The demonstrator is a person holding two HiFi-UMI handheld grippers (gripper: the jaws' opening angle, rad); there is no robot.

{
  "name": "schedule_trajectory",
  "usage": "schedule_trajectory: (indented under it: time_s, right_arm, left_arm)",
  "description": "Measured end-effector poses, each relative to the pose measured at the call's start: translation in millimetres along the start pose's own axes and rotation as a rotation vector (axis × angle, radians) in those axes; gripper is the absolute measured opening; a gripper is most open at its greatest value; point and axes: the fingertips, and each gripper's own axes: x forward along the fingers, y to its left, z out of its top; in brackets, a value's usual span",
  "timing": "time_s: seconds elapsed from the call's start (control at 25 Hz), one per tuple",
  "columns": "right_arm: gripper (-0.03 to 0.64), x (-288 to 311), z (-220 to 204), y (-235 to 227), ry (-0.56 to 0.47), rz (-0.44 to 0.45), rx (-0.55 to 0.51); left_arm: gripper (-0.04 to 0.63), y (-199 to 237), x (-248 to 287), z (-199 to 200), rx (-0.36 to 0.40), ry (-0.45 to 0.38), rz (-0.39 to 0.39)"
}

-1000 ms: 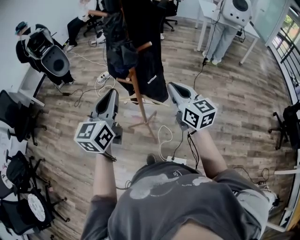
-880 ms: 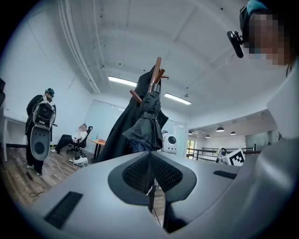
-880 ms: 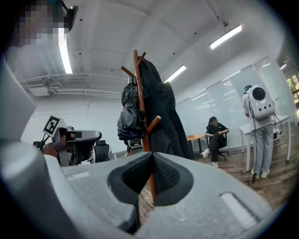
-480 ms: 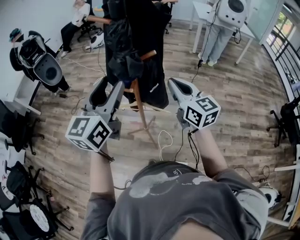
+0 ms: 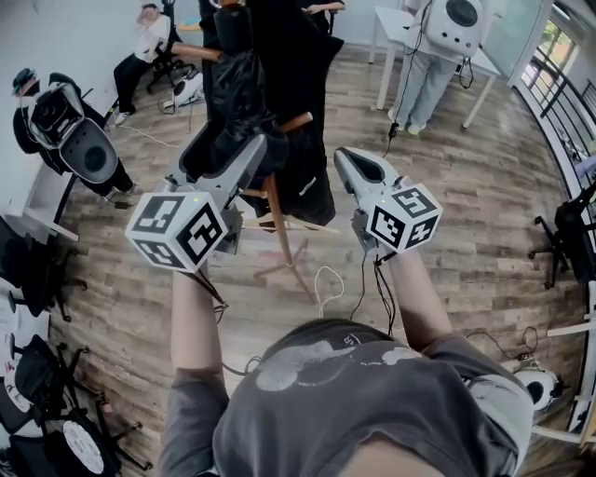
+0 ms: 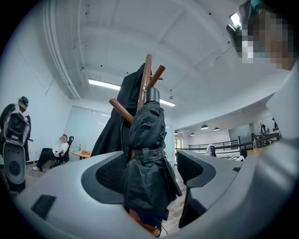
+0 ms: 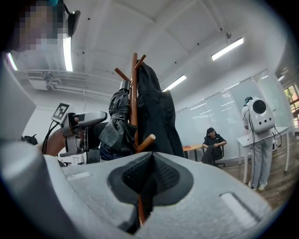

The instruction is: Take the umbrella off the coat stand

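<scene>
A black folded umbrella (image 5: 233, 102) hangs on a wooden coat stand (image 5: 277, 219), next to a black coat (image 5: 303, 84). My left gripper (image 5: 226, 155) is held level just in front of the umbrella, and its jaws are opening. In the left gripper view the umbrella (image 6: 147, 154) shows between the two fingers, and the pads do not press on it. My right gripper (image 5: 346, 158) is at the right of the stand, shut with nothing in it. The right gripper view shows the stand (image 7: 134, 84), the umbrella (image 7: 117, 121) and the left gripper (image 7: 86, 119) beyond.
A white cable (image 5: 326, 275) lies on the wooden floor by the stand's feet. A seated person (image 5: 144, 47) is at the back left, and a standing person with a white backpack (image 5: 452, 28) is by a white table (image 5: 386, 23). Office chairs (image 5: 37, 261) line the left.
My left gripper rose and moved forward up to the umbrella, and its jaws went from shut to wide apart. The right gripper rose slightly and stayed shut.
</scene>
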Motion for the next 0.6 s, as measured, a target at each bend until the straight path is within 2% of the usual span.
schedule_trajectory:
  time_s: [0.12, 0.36, 0.52, 0.6]
  right_arm:
    - [-0.003, 4, 4, -7, -0.005, -0.003, 0.002]
    - [-0.003, 8, 1, -10, -0.008, -0.003, 0.027]
    - [-0.003, 12, -3, -11, -0.001, -0.005, 0.033]
    - [-0.003, 12, -7, -12, 0.004, -0.008, 0.038]
  left_arm:
    - [0.371, 5, 13, 12, -0.02, -0.008, -0.011]
    - [0.373, 6, 28, 9, -0.052, 0.043, -0.054]
    - [0.376, -1, 35, 0, 0.014, 0.103, -0.086]
    - [0.376, -1, 38, -1, 0.024, 0.109, -0.085]
